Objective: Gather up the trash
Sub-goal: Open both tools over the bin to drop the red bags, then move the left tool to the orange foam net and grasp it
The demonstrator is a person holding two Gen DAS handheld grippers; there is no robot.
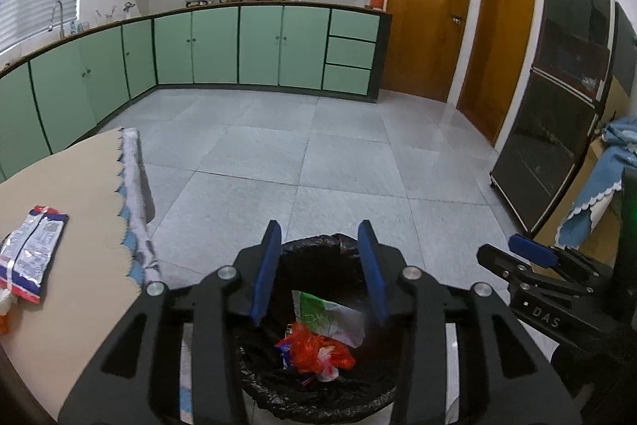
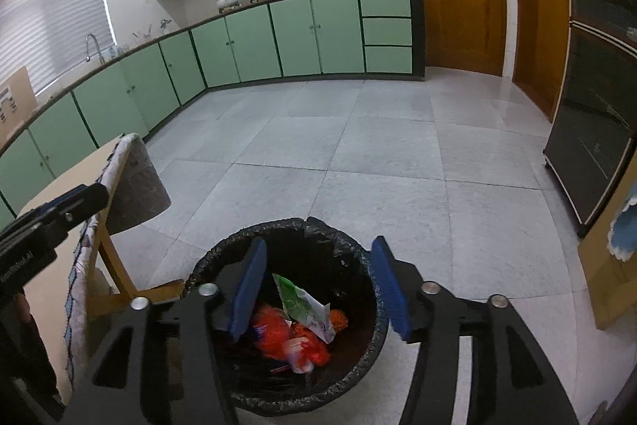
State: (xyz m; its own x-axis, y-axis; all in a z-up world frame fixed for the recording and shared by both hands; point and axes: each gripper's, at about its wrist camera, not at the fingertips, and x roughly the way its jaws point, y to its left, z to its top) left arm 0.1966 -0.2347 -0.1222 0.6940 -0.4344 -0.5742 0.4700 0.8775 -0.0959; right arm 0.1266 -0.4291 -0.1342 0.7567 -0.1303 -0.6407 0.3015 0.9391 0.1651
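A bin with a black liner (image 1: 318, 403) (image 2: 360, 373) stands on the tiled floor beside the table. Inside it lie a green and white wrapper (image 1: 324, 313) (image 2: 299, 299) and crumpled red-orange plastic (image 1: 314, 347) (image 2: 274, 335). My left gripper (image 1: 319, 237) hangs over the bin, open, with nothing between its blue pads. My right gripper (image 2: 319, 245) is also over the bin, open wider and empty; its tip (image 1: 531, 253) shows at the right of the left wrist view. A red, white and blue snack packet (image 1: 32, 257) lies on the table (image 1: 83, 194).
A patterned cloth (image 1: 135, 186) hangs over the table's edge next to the bin, above a wooden leg (image 2: 115, 265). Green cabinets (image 1: 258, 46) line the far walls. A dark glass cabinet (image 1: 557, 130) and a blue cloth (image 1: 597, 194) stand at the right, wooden doors (image 1: 426, 14) behind.
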